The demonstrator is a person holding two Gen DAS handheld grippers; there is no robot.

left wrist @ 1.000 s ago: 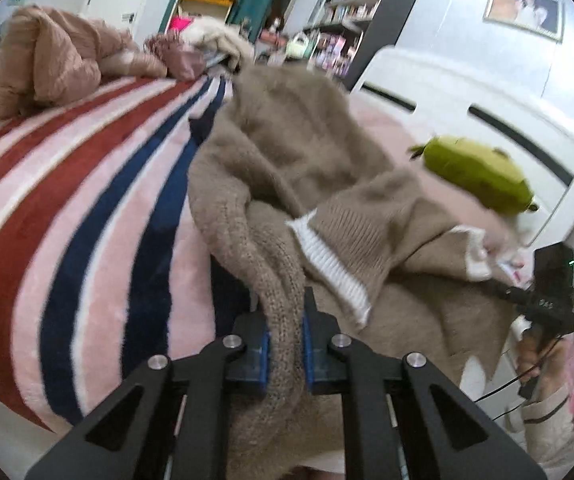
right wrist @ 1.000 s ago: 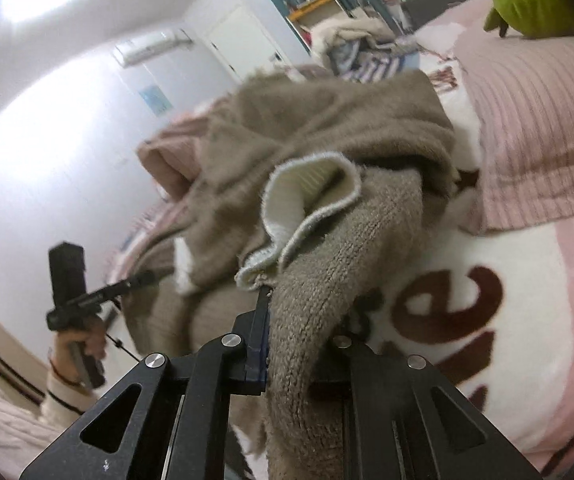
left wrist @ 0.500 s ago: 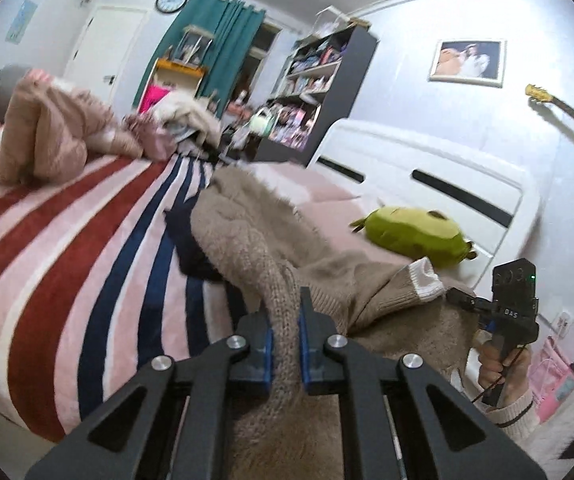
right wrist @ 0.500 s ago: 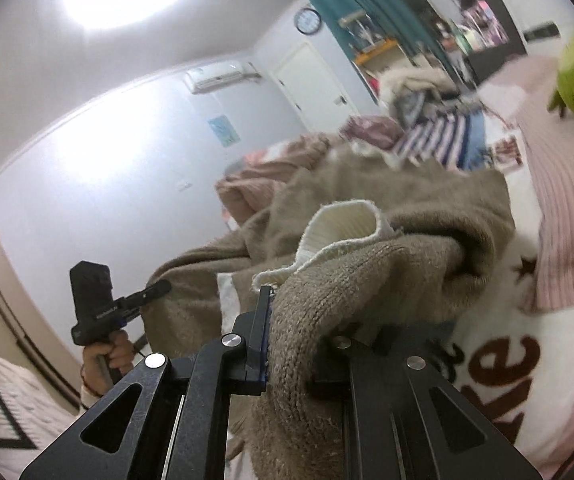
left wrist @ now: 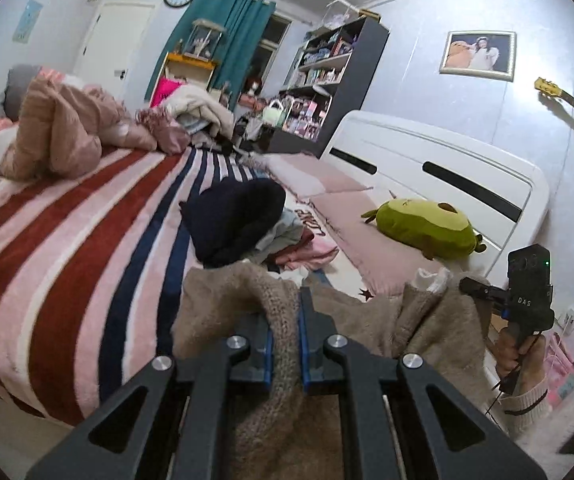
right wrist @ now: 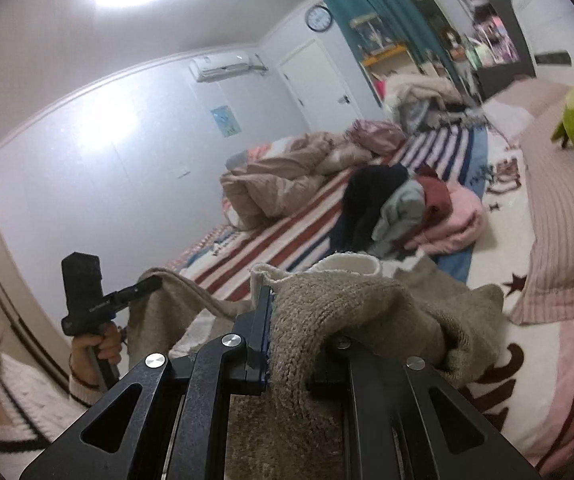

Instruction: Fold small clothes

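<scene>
Pinching a soft, floppy sweater (left wrist: 367, 320), both claws are closed tight: left claw (left wrist: 285, 340) on an edge, right claw (right wrist: 287, 344) by the cuff.

Sweater (left wrist: 287, 364) hangs between both grippers, before the bed edge. On the blanket (left wrist: 67, 248), clothes heap (left wrist: 247, 228) at 12 o'clock; bundled quilt (left wrist: 59, 128) at 10; plush toy (left wrist: 423, 228) on pillow (left wrist: 367, 248) at 2, headboard (left wrist: 447, 172) behind.
</scene>
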